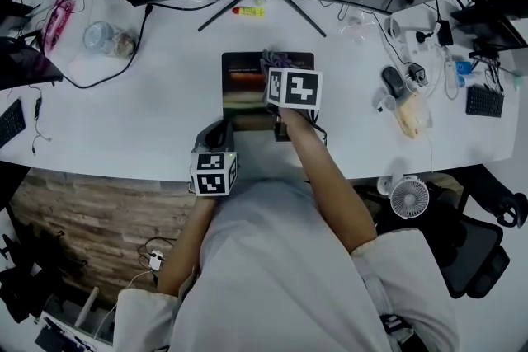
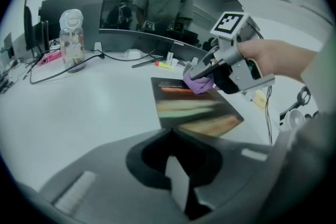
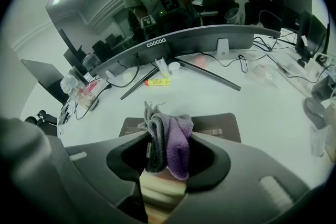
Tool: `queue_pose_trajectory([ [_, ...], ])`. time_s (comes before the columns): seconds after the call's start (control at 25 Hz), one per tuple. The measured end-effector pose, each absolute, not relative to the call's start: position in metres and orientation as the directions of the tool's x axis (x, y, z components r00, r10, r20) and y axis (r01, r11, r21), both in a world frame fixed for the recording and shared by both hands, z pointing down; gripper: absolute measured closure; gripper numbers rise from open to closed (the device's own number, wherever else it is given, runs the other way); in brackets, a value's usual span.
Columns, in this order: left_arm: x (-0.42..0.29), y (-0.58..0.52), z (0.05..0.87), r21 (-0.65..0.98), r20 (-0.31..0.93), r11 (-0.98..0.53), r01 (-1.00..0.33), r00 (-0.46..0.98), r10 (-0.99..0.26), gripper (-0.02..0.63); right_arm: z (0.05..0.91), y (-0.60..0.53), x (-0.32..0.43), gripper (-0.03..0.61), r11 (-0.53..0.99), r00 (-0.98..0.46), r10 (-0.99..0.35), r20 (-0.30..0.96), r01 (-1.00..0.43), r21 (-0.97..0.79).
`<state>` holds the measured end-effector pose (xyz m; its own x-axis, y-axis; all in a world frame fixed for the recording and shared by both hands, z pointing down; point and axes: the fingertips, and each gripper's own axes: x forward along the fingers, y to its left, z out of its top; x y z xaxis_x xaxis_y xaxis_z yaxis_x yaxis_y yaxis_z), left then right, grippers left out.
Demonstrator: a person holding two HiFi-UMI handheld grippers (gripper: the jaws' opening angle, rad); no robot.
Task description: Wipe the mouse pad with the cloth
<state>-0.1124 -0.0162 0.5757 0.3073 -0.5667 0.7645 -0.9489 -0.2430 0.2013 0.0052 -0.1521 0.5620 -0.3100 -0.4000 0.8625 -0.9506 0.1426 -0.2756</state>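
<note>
The right gripper (image 3: 167,136) pinched the bunched purple-and-grey cloth (image 3: 176,144), pressing it on the far part of the mouse pad (image 1: 244,86) on the white worktop (image 1: 140,119). The left gripper (image 2: 169,132), jaws together and empty, sat by the pad's near edge.

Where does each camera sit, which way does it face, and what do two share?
Head view: on the head, facing steeply down at the desk; shows forearms, left gripper, right gripper.
Left gripper view: rides that gripper, facing across the mouse pad; shows its jaws, the right gripper.
Right gripper view: rides that gripper, facing the monitor; jaws shut on the cloth.
Both gripper views share mouse pad, cloth, monitor.
</note>
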Motion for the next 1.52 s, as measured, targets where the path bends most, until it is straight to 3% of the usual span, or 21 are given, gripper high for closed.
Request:
queue_pose_trajectory([
  [1.52, -0.110, -0.014, 0.574, 0.192, 0.765, -0.243, -0.951, 0.300, -0.571, 0.614, 0.564, -0.152, 0.086, 0.394, 0.096, -0.273, -0.406, 0.872, -0.962, -0.257],
])
